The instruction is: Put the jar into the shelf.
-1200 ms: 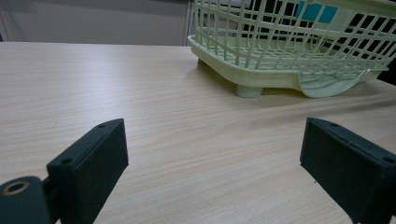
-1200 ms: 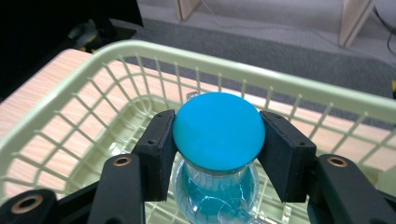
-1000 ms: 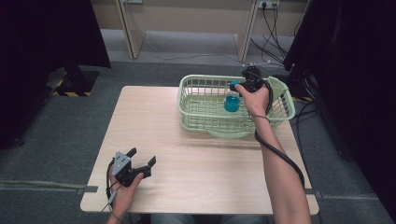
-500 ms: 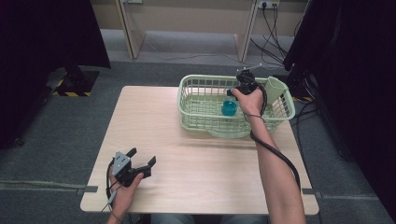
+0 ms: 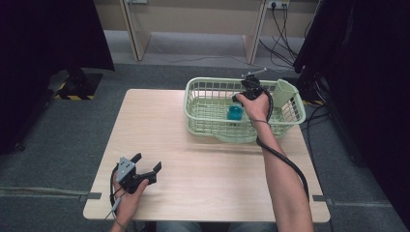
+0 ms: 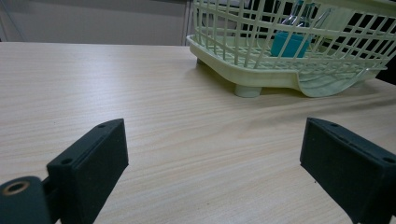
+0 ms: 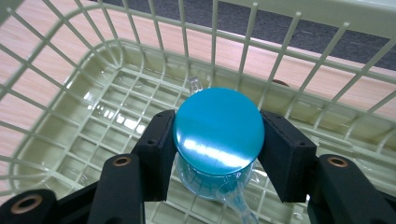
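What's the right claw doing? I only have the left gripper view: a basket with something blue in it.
Observer: The right claw is shut on a blue cup, one jaw on each side of it, inside the basket.
Operator: Cup upright?
Observer: Upside down, I think. The right gripper view shows a flat blue disc on top and a clear handle below.
Operator: Is the left claw near the basket?
Observer: No. In the high view the left claw is open at the table's near left corner, well apart from it.
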